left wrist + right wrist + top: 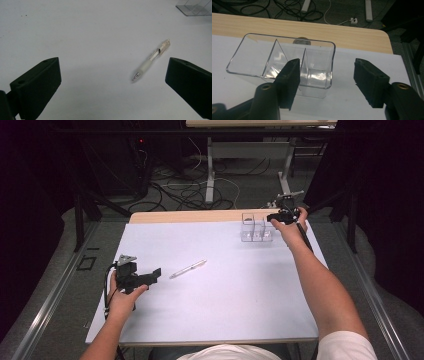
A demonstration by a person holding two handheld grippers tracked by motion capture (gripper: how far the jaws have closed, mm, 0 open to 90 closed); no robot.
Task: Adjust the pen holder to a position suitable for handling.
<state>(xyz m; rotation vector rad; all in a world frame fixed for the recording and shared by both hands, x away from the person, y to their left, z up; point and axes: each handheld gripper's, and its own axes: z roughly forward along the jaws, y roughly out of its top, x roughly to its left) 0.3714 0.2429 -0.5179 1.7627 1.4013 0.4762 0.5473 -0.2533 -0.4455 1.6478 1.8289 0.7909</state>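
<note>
I have my right gripper (278,218) out at the far right of the table, hanging just beside the clear plastic organizer (255,228). In the right gripper view that organizer (284,62) reads as a glossy, thin-walled box with rounded corners, split by two transparent dividers into three compartments; nothing lies in any of them that I can make out. My jaws are matte black blocks with squared faces, spread apart and gripping nothing. One sits in front of the organizer's right-hand compartment, the other out past its end wall, over the white mat (342,100).

My left gripper (150,276) rests low at the near left, jaws wide apart and empty. Ahead of it, just off its tip, lies the pen (188,269), flat on the smooth white mat (225,285). Through the left gripper view the pen (151,59) is slim, with a frosted translucent barrel, a soft-looking pale grip and a metal point aimed back toward me. Bare pale wood (190,216) edges the table's far side.
</note>
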